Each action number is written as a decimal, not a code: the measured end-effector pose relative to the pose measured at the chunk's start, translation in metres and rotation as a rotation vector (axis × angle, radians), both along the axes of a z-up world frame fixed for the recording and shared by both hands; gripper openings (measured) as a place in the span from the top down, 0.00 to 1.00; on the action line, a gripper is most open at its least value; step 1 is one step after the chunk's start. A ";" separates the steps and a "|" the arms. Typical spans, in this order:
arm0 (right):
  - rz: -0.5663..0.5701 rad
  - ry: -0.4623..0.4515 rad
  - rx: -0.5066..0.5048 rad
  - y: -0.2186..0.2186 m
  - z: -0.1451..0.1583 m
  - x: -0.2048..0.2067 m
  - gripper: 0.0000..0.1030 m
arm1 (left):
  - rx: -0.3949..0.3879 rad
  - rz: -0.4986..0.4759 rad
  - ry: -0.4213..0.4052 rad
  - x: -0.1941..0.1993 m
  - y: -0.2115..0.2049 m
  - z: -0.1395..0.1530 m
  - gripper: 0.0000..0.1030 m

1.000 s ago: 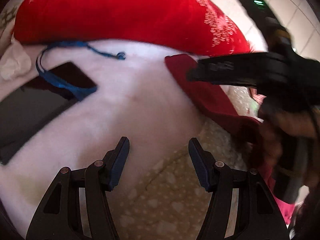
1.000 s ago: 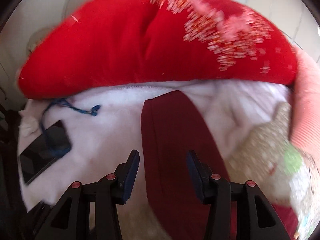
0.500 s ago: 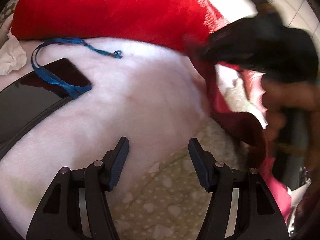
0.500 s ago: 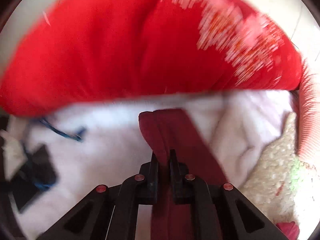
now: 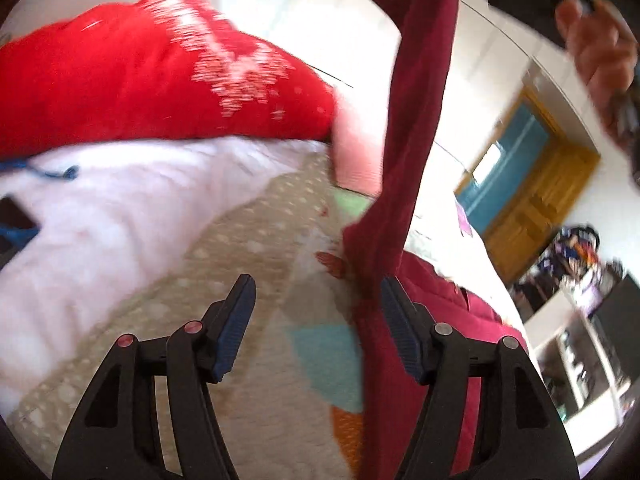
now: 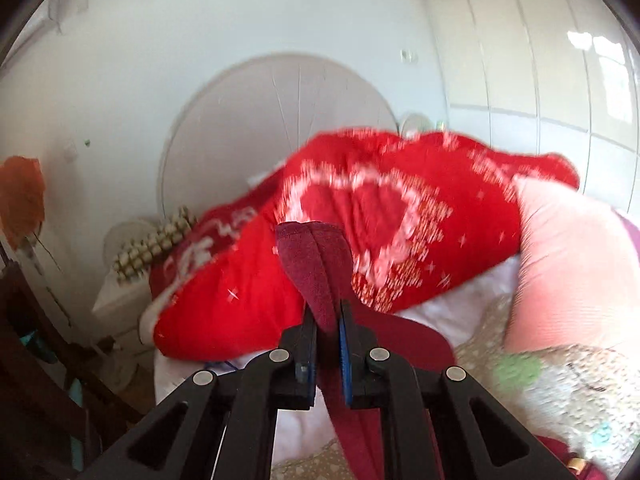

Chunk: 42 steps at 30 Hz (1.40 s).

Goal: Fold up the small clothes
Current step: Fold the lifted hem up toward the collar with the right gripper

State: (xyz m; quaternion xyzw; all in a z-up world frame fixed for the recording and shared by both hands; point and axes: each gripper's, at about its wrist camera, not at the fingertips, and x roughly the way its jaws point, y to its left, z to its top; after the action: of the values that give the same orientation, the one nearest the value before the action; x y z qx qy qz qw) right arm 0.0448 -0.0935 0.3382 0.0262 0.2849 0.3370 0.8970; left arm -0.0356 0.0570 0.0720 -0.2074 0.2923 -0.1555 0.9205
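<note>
A dark red garment hangs as a long strip from the top of the left wrist view down to the bed. My right gripper is shut on its folded upper end and holds it lifted in the air. My left gripper is open and empty, low over the bed, with the hanging strip just inside its right finger. The garment's lower part lies bunched beside that finger.
A big red pillow with white print lies at the bed's head, on a white fleece blanket. A beige dotted blanket, a pink pillow, a phone with a blue cord and a wooden door also show.
My right gripper closed on the dark red garment's end and lifted it high off the bed. My left gripper swung to the right, toward the hanging strip.
</note>
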 end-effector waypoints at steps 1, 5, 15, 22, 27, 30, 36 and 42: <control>-0.002 -0.013 0.005 -0.006 0.006 -0.007 0.92 | 0.044 -0.009 -0.008 0.004 -0.015 0.001 0.37; -0.027 -0.031 0.016 -0.034 0.017 -0.027 0.92 | 0.125 -0.049 -0.025 0.016 -0.050 0.012 0.37; -0.125 0.009 0.132 -0.141 0.005 -0.049 0.92 | 0.369 -0.017 -0.041 0.044 -0.123 0.026 0.37; -0.251 -0.002 0.153 -0.255 -0.042 -0.097 0.92 | 0.453 -0.048 0.026 0.045 -0.138 -0.004 0.37; -0.450 0.163 0.105 -0.333 -0.161 -0.126 0.92 | 0.565 -0.121 0.077 0.033 -0.162 -0.027 0.37; -0.525 0.339 0.087 -0.361 -0.237 -0.151 0.92 | 0.592 -0.154 0.106 0.024 -0.164 -0.033 0.37; -0.610 0.365 0.208 -0.401 -0.256 -0.197 0.57 | 0.609 -0.188 0.100 -0.006 -0.150 -0.026 0.37; -0.644 0.296 0.126 -0.397 -0.228 -0.193 0.50 | 0.581 -0.151 0.070 -0.003 -0.147 -0.008 0.37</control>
State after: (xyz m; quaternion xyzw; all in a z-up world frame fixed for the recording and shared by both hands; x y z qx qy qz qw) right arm -0.1480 -0.4901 0.1105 0.2183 0.3676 0.0465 0.9028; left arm -0.0381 -0.0898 0.0643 0.0819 0.3708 -0.1258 0.9165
